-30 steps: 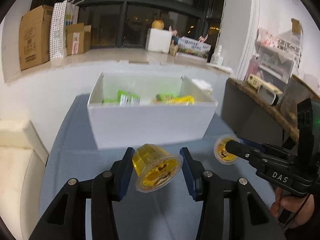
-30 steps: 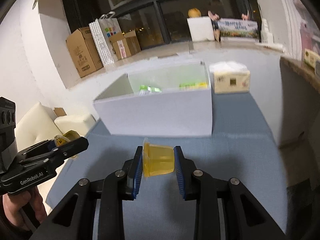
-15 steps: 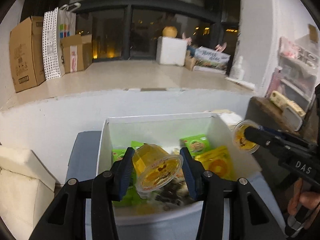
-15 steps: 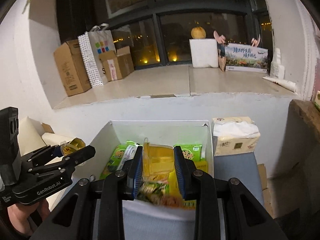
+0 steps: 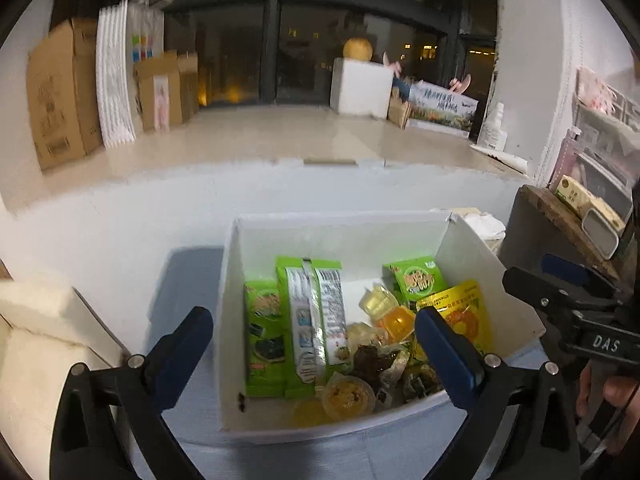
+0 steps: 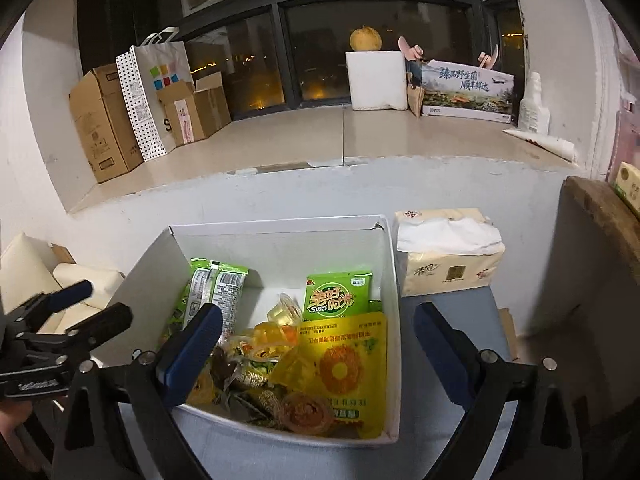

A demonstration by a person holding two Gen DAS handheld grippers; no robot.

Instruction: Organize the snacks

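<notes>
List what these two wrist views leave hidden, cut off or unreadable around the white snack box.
- Left wrist view: the near corner of the white box floor is hidden by its front wall.
- Left wrist view: the tissue pack is mostly hidden behind the box's far corner.
- Right wrist view: snacks under the yellow packet are covered.
- Right wrist view: the left gripper is cut by the edge.
- Both views: small print on the green packets is too small or blurred to read.

Tissue pack, cardboard boxes
</notes>
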